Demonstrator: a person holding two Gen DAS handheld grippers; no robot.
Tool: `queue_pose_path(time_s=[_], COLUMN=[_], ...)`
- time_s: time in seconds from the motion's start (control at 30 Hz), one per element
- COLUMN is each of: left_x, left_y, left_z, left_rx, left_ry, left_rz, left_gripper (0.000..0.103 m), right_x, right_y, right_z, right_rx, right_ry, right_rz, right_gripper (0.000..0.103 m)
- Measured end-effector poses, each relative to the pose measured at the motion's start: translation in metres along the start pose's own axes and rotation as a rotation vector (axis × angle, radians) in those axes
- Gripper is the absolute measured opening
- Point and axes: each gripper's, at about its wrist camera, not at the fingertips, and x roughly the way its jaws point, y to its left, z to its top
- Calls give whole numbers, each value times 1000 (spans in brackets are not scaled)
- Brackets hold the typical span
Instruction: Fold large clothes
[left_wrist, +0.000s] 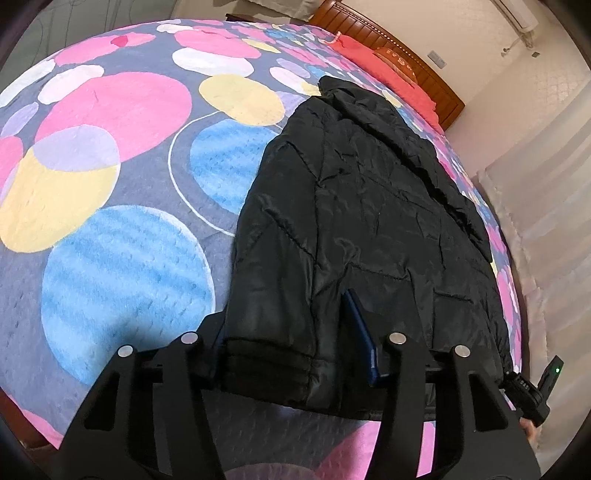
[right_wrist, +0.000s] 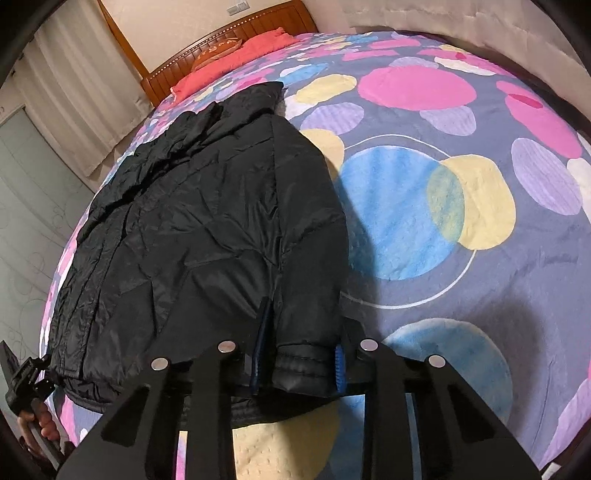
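Spotted bedspread (left_wrist: 122, 206) in pink, blue and yellow covers the bed, wooden headboard (right_wrist: 221, 40) at 12 o'clock. Black padded jacket (left_wrist: 369, 206) lies flat on it. Left tool (left_wrist: 291, 354) is clamped on one sleeve cuff at 6 o'clock; right tool (right_wrist: 299, 363) is clamped on the other cuff
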Motion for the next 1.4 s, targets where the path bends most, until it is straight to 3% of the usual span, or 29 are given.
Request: queue_pose_path(time_s=[0.1, 0.17, 0.23, 0.37, 0.9, 1.2, 1.4], left_x=[-1, -3, -5, -13, -70, -92, -96], left_y=[-3, -1, 3, 5, 6, -21, -50], left_z=[-2, -3, -3, -5, -18, 31, 84], left_rx=[17, 11, -11, -24, -17, 11, 69], left_ry=[-2, -10, -12, -38, -80, -144, -189], left_rz=[3, -4, -31, -64, -105, -209, -248], left_gripper=[56, 37, 25, 16, 13, 12, 12], right_x=[-2, -4, -5, -11, -56, -70, -74], right_y=[1, 2, 2, 2, -5, 12, 28], right_z=[-1, -3, -4, -5, -23, 15, 69], right_rx=[6, 6, 8, 21, 81, 93, 106], right_ry=[-6, -14, -17, -23, -18, -58, -112], right_rz=[8, 13, 19, 48, 199, 367, 485], right_gripper=[25, 23, 21, 17, 14, 14, 14])
